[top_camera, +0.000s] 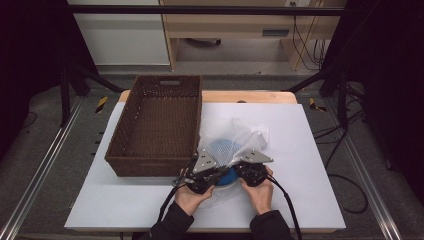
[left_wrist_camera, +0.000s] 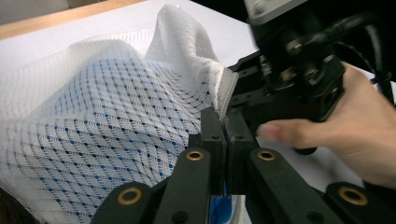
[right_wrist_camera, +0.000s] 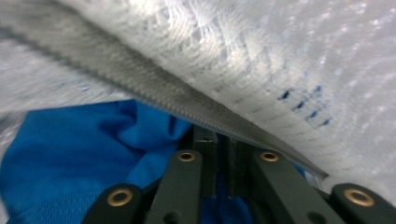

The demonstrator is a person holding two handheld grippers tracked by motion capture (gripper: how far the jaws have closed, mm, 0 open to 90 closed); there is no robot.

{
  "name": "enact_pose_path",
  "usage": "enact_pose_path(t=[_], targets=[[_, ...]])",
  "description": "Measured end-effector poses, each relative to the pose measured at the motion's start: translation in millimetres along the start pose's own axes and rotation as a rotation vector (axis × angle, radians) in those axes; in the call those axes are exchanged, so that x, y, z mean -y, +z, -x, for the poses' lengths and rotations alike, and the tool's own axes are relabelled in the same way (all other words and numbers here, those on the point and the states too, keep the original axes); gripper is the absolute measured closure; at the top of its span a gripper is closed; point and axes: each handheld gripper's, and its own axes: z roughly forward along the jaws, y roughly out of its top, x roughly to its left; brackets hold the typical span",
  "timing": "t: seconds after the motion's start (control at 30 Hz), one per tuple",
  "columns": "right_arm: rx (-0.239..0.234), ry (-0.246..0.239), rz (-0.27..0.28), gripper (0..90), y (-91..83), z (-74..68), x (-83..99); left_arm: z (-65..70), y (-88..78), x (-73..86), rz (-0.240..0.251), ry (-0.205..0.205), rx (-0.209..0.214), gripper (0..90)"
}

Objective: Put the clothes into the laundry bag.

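Note:
A white mesh bag lies on the white table near its front, with a blue cloth inside it showing through the mesh and at its near opening. My left gripper is shut on the bag's near edge; in the left gripper view the mesh rises from the pinched jaws. My right gripper is shut on the bag's zip edge, which crosses just above its jaw tips. The blue cloth lies beneath that edge.
A brown wicker basket stands empty at the left, touching the bag's left side. The white table top stretches to the right of the bag and behind it. The hand holding the right gripper is close to the left jaws.

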Motion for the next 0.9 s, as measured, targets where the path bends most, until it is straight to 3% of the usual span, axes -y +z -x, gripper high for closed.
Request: enact_pose_path(t=[0.1,0.17,0.3,0.37,0.43,0.5,0.63,0.77,0.9], targets=[[-0.031,-0.011,0.009,70.5,-12.4,0.1,-0.7,-3.8,1.5,3.0,-0.003,-0.018,0.000,88.9],[-0.062,0.007,0.019,64.3,-27.3,1.1,-0.3,-5.0,2.3,4.8,-0.005,-0.019,0.000,88.9],[-0.123,0.028,0.087,61.7,-62.0,5.9,5.4,-3.4,6.2,7.0,-0.016,-0.015,0.007,88.9],[-0.113,0.020,0.093,61.2,-74.1,9.0,9.5,-1.0,8.3,7.1,-0.025,-0.003,0.000,88.9],[-0.061,0.010,0.074,59.9,-81.6,14.6,16.7,-0.9,9.5,7.5,-0.027,-0.003,0.000,88.9],[-0.073,0.040,0.092,60.3,-85.9,20.6,22.1,-2.4,11.0,8.2,-0.032,-0.010,-0.001,88.9],[-0.014,0.030,0.032,61.0,-82.0,25.9,34.5,-2.9,12.1,8.9,-0.033,-0.016,0.000,88.9],[-0.040,0.027,-0.044,59.8,-64.9,19.8,44.9,-4.0,14.3,9.1,-0.040,-0.017,-0.001,88.9],[-0.006,0.003,-0.121,68.2,-56.4,16.7,43.3,-3.4,15.7,9.3,-0.043,-0.016,-0.002,88.9]])
